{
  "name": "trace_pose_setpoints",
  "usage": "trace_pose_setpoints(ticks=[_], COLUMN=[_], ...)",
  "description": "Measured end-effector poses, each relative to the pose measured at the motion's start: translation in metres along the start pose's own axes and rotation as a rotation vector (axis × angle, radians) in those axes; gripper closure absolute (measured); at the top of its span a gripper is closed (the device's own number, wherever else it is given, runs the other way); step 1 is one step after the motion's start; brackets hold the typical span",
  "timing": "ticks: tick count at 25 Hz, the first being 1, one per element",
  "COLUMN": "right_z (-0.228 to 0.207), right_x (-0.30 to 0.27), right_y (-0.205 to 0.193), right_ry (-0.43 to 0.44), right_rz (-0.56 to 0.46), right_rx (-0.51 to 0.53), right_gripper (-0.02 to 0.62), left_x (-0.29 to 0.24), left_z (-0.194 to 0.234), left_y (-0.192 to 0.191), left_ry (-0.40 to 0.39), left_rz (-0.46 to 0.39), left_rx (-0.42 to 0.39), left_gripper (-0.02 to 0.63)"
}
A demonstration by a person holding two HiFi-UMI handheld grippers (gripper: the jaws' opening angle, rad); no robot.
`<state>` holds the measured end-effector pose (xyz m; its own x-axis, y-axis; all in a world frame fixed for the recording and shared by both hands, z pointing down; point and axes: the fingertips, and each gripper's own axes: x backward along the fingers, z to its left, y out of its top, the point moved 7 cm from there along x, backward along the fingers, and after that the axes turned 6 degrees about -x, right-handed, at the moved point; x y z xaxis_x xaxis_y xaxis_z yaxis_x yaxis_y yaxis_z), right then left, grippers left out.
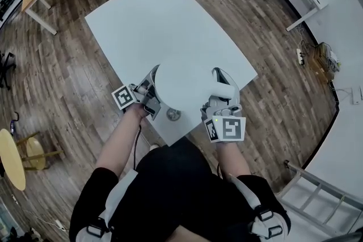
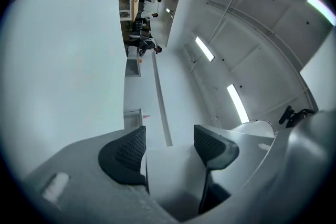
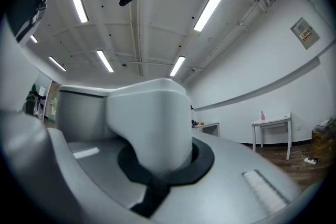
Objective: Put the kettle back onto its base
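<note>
- The kettle [image 1: 180, 85], white and seen from above as a round lid, is over the table [image 1: 170, 20] just inside its near corner. Whether it rests on the tabletop or hangs above it cannot be told.
- Its handle [image 3: 152, 123] points toward the table's right edge.
- The right gripper [image 1: 218, 103] has its dark pads pinched tight around that handle.
- A small round grey disc [image 1: 173, 115] lies on the table just beside the kettle, toward the near corner.
- The left gripper [image 2: 169, 143] is at the kettle's left side with its jaws spread. A white surface shows between the pads, and whether they touch it cannot be told.
- A wooden floor [image 1: 68, 82] surrounds the table, and a yellow stool [image 1: 11, 158] stands well off its left edge.
</note>
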<state>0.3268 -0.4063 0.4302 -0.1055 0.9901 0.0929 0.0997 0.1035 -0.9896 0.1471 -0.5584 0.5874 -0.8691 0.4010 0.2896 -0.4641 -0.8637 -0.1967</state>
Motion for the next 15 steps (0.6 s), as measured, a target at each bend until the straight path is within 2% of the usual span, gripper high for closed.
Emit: trace_pose_setpoints(ticks=[5, 7, 11, 13, 15], right_z=[-0.015, -0.020, -0.030, -0.039, -0.047], right_x=[-0.010, -0.012, -0.016, -0.017, -0.018], right_y=[-0.008, -0.012, -0.018, -0.025, -0.032], right_ry=[-0.024, -0.027, -0.043, -0.058, -0.070], right_rz=[0.003, 0.004, 0.018, 0.028, 0.035], right_rx=[-0.015, 0.007, 0.067, 0.041, 0.012], right_gripper=[0.591, 0.591, 0.591, 0.591, 0.591], left_x=[-0.017, -0.020, -0.026, -0.030, -0.034], left_z=[0.008, 0.008, 0.004, 0.000, -0.003], left_y=[0.004, 0.005, 0.011, 0.010, 0.008], left_ry=[0.063, 0.114, 0.233, 0.237, 0.224], left_rz=[0.023, 0.041, 0.110, 0.114, 0.105], left_rx=[-0.053, -0.125, -0.344, -0.382, -0.379], left_gripper=[0.319, 0.319, 0.319, 0.321, 0.321])
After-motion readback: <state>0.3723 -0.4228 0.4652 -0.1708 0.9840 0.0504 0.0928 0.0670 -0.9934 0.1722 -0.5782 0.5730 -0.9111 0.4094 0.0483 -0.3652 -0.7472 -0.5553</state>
